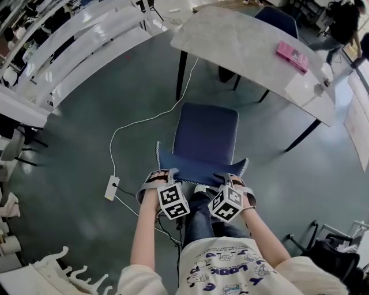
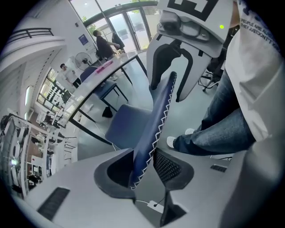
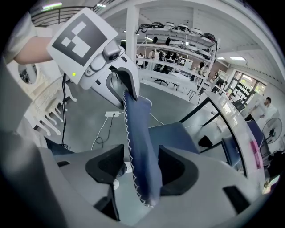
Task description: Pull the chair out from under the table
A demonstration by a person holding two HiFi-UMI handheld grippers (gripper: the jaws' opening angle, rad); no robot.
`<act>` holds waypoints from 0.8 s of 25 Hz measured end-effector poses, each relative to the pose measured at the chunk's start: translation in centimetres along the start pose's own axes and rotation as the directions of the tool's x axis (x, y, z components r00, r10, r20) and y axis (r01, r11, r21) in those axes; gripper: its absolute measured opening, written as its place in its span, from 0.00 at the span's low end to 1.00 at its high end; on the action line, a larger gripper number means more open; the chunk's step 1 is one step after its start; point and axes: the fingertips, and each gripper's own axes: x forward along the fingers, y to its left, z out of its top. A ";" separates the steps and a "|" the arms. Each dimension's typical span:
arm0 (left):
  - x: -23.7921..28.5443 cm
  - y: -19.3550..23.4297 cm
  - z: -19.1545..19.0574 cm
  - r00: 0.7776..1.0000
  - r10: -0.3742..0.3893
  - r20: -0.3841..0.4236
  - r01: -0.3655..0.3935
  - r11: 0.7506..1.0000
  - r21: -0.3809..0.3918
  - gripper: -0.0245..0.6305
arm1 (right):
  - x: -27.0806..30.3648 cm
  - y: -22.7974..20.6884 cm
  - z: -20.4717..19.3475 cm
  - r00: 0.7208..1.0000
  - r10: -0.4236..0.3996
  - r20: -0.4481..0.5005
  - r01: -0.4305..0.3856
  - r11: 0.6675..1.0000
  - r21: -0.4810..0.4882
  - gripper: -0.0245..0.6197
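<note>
Grey-green floor [image 1: 86, 132] fills the head view, with the person's jeans [image 1: 199, 216] at 6 o'clock. Just above them, the two tools hang side by side over the top edge of the chair's backrest [image 1: 199, 170], both pointing steeply down.

The left tool [image 1: 160, 174] straddles the backrest's left end. In its own view, the left tool [image 2: 142, 169] has the blue, white-stitched backrest [image 2: 156, 120] standing between its jaws. A gap shows beside the meshed pad [image 2: 171, 167], so the grip is released.

The right tool [image 1: 230, 180] straddles the right end. In its own view, the right tool [image 3: 142, 171] stands wide, and the backrest [image 3: 138, 142] hangs free between the jaws. Its dark pads [image 3: 176, 169] stay clear of the cloth, so it is released too.

The chair [image 1: 207, 135] stands on open floor at the centre of the head view. Its blue seat lies beyond the backrest and is out from under the worktop [image 1: 248, 46], which spans 12 to 2 o'clock.

A white power strip [image 1: 112, 187] lies on the floor at 8 o'clock from the seat. Its cable [image 1: 144, 118] runs up towards the worktop's near leg.

On the worktop, near its 2 o'clock end, lies a pink box [image 1: 292, 56]. A second blue chair [image 1: 277, 17] stands beyond the far edge.
</note>
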 end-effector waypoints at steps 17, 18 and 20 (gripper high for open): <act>-14.1 8.1 4.8 0.869 0.379 0.318 -0.122 0.788 -0.604 0.11 | -12.8 -7.5 9.7 0.857 -0.263 0.443 0.149 0.950 0.275 0.26; -15.2 8.6 5.3 0.853 0.404 0.332 -0.118 0.767 -0.631 0.11 | -14.1 -8.3 10.1 0.829 -0.308 0.467 0.174 0.936 0.307 0.22; -17.5 9.6 6.2 0.812 0.468 0.348 -0.133 0.730 -0.671 0.10 | -16.6 -9.9 10.6 0.768 -0.400 0.501 0.227 0.900 0.371 0.09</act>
